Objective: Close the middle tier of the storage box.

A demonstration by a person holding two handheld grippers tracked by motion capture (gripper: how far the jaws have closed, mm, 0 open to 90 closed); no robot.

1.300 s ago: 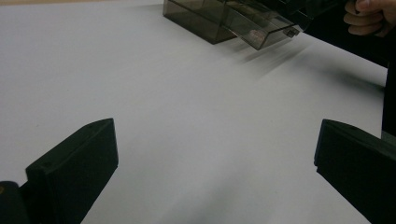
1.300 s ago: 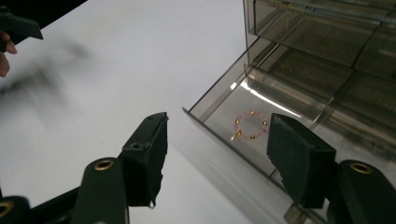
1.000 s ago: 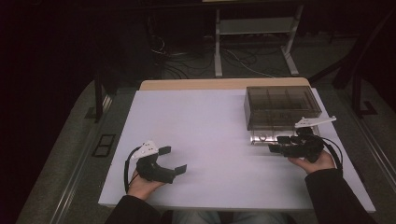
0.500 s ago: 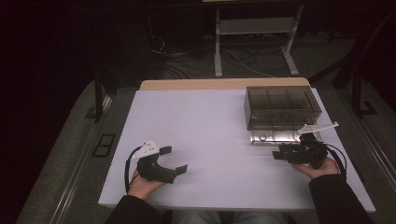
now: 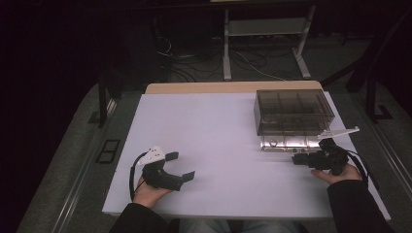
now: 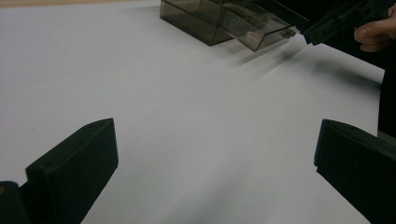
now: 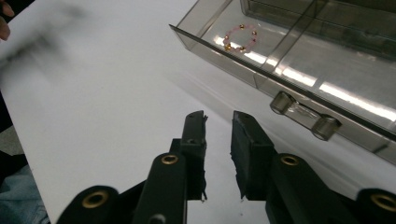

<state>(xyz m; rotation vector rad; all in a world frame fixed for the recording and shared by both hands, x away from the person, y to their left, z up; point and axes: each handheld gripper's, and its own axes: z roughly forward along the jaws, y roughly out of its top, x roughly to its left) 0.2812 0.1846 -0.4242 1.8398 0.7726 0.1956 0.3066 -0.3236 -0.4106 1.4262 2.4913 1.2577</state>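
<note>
Resting on the white table (image 5: 218, 126), the smoky transparent plastic drawer box (image 5: 293, 110) has its bottom drawer (image 7: 299, 70) pulled out, containing a pink beaded bracelet (image 7: 240, 38). The right gripper (image 7: 219, 120), jaws narrowly parted and empty, sits just before the drawer's clear handle (image 7: 303, 115). The left gripper (image 5: 180, 166) sits wide open, well apart.

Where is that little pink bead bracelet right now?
The bracelet lies in the pulled-out drawer of the smoky plastic box, at the table's far right, just beyond the right gripper.
</note>
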